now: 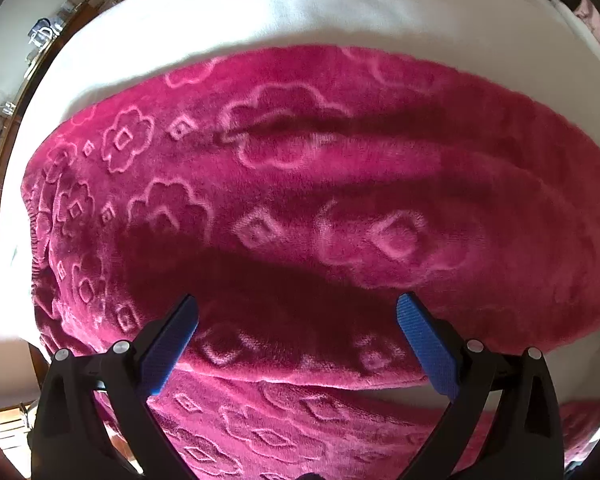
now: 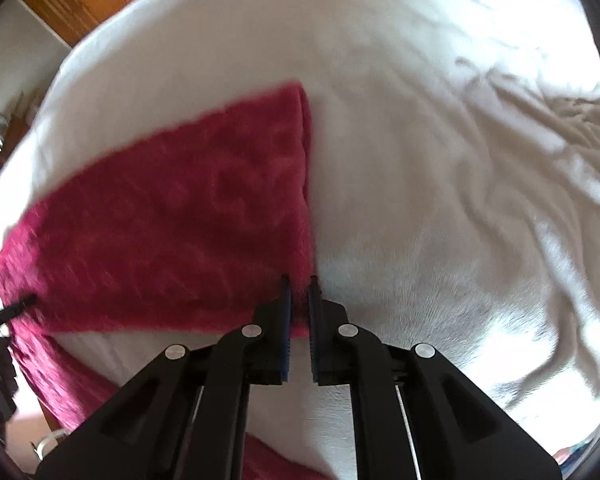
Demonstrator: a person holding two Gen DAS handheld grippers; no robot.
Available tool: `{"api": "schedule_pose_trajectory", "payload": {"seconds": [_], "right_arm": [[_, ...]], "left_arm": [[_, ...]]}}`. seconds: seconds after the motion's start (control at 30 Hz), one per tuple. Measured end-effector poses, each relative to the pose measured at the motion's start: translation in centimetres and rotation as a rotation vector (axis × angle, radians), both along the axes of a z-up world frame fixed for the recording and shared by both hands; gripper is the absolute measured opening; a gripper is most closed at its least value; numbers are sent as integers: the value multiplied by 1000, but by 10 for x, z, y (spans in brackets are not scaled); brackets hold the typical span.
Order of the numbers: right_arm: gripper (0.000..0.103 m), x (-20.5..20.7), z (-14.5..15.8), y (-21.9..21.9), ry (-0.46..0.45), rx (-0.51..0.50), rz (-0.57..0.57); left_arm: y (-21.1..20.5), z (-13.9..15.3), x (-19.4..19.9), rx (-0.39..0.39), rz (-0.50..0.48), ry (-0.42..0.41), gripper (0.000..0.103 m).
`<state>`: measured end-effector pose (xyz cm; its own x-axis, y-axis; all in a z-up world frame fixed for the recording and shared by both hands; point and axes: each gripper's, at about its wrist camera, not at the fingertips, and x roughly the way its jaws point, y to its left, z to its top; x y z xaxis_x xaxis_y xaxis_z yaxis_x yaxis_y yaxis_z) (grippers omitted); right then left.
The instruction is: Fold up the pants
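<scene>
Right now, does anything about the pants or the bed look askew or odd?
Partly. The pink pants carry long ridges across the middle, so they lie bunched, and one part hangs over the edge of the white sheet. No damage shows.

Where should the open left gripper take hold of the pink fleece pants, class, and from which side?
Take the near folded edge of the pink fleece pants, coming from above. The left gripper points down with its jaws open over that thick edge, which lies flat on the white sheet. The right gripper is shut on the hem corner.
</scene>
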<state>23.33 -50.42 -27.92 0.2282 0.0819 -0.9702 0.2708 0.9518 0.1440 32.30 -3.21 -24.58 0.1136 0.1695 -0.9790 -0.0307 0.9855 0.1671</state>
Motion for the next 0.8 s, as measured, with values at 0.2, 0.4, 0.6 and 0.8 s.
{"api": "schedule_pose_trajectory", "payload": {"seconds": [0.2, 0.4, 0.6, 0.8], "right_arm": [[30, 19, 4, -6, -12, 27, -41], [66, 53, 30, -20, -103, -25, -75], [66, 117, 1, -30, -83, 11, -78], [65, 157, -35, -26, 2, -147, -29]], "left_arm": [[-1, -33, 2, 19, -30, 61, 98], [4, -8, 13, -41, -10, 8, 98], [11, 2, 53, -17, -13, -39, 98], [27, -26, 113, -12, 42, -1, 98]]}}
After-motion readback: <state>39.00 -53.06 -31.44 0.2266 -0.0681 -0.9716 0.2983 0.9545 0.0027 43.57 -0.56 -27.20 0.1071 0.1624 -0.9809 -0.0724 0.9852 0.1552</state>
